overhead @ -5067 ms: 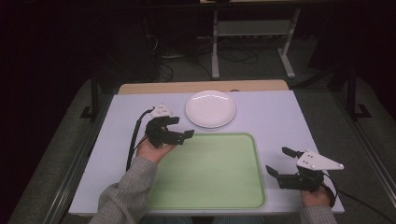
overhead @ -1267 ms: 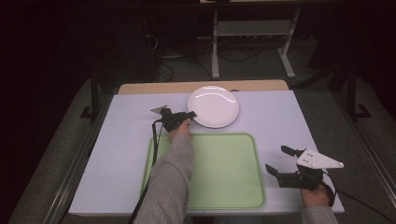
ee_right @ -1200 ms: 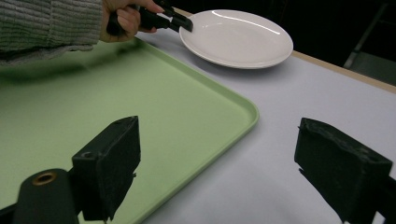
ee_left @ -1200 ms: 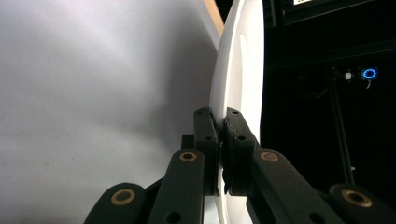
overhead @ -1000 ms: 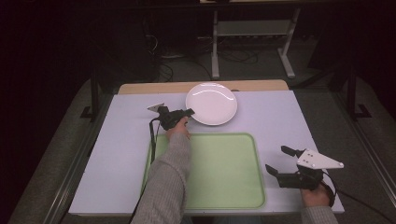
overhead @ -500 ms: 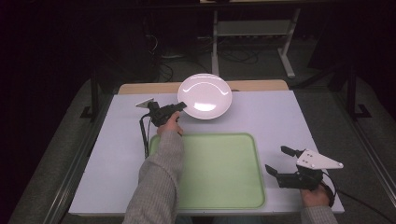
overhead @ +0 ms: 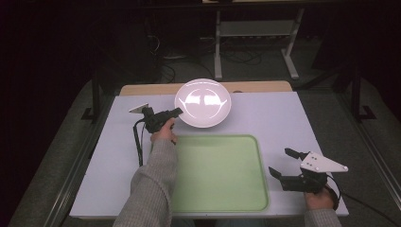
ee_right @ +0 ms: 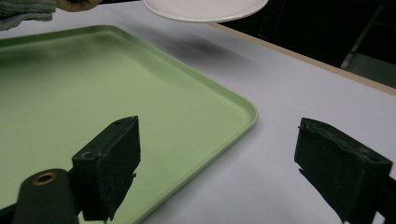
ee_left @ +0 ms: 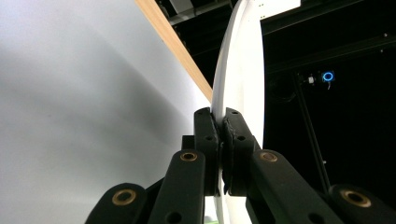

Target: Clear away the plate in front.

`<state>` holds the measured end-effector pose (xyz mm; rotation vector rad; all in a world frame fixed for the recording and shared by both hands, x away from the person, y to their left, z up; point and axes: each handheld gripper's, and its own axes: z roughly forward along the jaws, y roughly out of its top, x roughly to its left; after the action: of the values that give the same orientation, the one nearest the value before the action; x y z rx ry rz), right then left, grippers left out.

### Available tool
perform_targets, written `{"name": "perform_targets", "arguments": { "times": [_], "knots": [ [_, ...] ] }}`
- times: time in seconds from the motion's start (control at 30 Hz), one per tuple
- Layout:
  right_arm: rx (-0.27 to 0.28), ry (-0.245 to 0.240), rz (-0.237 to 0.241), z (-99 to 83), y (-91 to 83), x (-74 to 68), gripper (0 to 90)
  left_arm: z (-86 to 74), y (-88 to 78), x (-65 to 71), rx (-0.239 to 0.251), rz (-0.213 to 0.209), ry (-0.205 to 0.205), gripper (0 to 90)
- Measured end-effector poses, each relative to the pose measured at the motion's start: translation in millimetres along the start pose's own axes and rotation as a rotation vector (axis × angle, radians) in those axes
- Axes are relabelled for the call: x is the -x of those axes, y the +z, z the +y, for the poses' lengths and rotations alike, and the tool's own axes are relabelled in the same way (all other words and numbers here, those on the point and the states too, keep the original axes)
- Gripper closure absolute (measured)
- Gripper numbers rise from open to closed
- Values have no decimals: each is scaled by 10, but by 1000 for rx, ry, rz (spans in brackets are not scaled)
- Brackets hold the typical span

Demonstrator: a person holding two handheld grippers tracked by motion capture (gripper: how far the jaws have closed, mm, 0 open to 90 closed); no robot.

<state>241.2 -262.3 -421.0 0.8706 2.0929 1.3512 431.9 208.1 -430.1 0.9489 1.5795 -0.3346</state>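
A white plate (overhead: 203,102) hangs lifted above the far middle of the table, held by its left rim. My left gripper (overhead: 177,111) is shut on that rim; in the left gripper view the plate (ee_left: 240,70) stands edge-on between the clamped jaws (ee_left: 223,154). A green tray (overhead: 215,172) lies flat at the near middle of the table. My right gripper (overhead: 283,164) rests near the table's front right corner, open with nothing between its jaws. In the right gripper view the tray (ee_right: 70,93) lies ahead and the plate (ee_right: 205,9) floats beyond it.
The pale table top (overhead: 293,120) has a wooden strip (overhead: 156,89) along its far edge. A black cable (overhead: 138,142) trails from the left gripper across the table. Dark floor and a metal stand (overhead: 255,33) lie behind the table.
The left gripper reached forward to the plate, closed on its left rim and has lifted it up off the table, drifting slightly left. The right gripper has stayed put.
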Motion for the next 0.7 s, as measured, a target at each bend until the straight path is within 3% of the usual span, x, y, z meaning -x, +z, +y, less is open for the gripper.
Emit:
{"name": "perform_targets", "arguments": {
  "times": [0.1,0.6,0.7],
  "knots": [
    [0,2,-1,-2,1,0,136,-9,-61,-22,-6,-1,-2,862],
    [0,0,-2,-1,5,-5,136,-49,-342,-27,-46,-10,62,862],
    [-1,-2,-2,0,6,-7,136,-57,-393,-12,-62,-10,95,862]
  ]
}}
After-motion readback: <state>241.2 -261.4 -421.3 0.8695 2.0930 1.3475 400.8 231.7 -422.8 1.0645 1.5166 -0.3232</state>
